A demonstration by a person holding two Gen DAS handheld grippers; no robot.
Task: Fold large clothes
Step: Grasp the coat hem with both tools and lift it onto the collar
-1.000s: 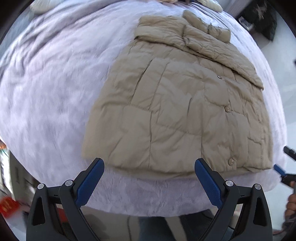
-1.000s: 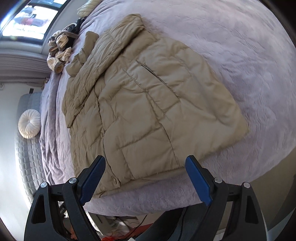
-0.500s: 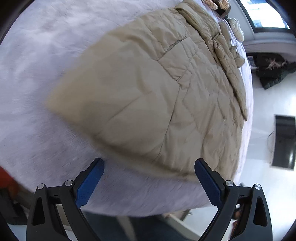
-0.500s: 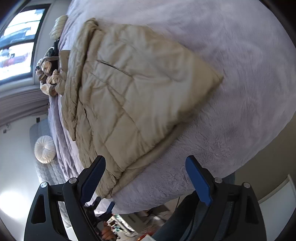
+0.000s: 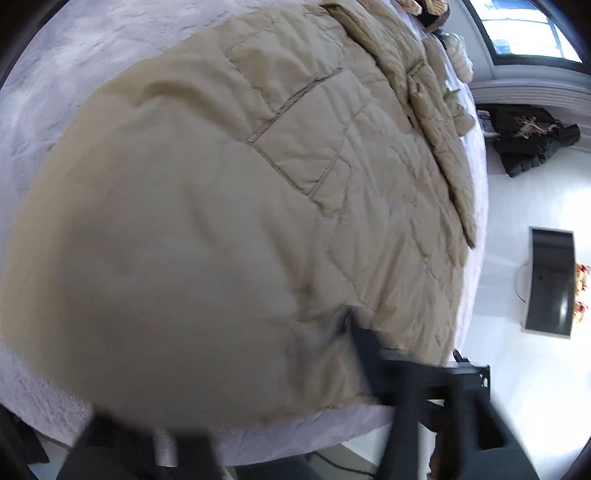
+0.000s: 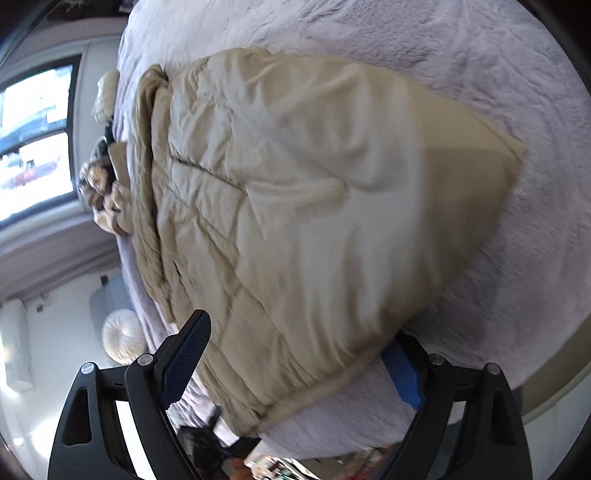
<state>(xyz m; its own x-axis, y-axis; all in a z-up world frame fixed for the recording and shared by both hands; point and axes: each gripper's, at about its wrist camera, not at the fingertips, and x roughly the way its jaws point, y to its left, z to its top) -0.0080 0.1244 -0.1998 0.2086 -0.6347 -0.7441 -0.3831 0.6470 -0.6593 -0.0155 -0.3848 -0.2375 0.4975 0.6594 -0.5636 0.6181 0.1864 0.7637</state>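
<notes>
I see my left gripper (image 5: 258, 387) just closing on the jacket (image 5: 295, 184) hem on the bed (image 6: 480, 55); right gripper (image 6: 295, 365) gapes, straddling the hem.

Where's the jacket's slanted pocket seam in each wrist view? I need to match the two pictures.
Left wrist: the pocket seam runs diagonally, upper centre of the jacket.
Right wrist: a dark slit, left of centre.
Shared landmark: the window, top right in the left view, left edge in the right.

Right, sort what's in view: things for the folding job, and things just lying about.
For the job: tan jacket, bed cover, left gripper, right gripper.
Lying about: round cushion, dark clothes on floor, stuffed toys.
</notes>
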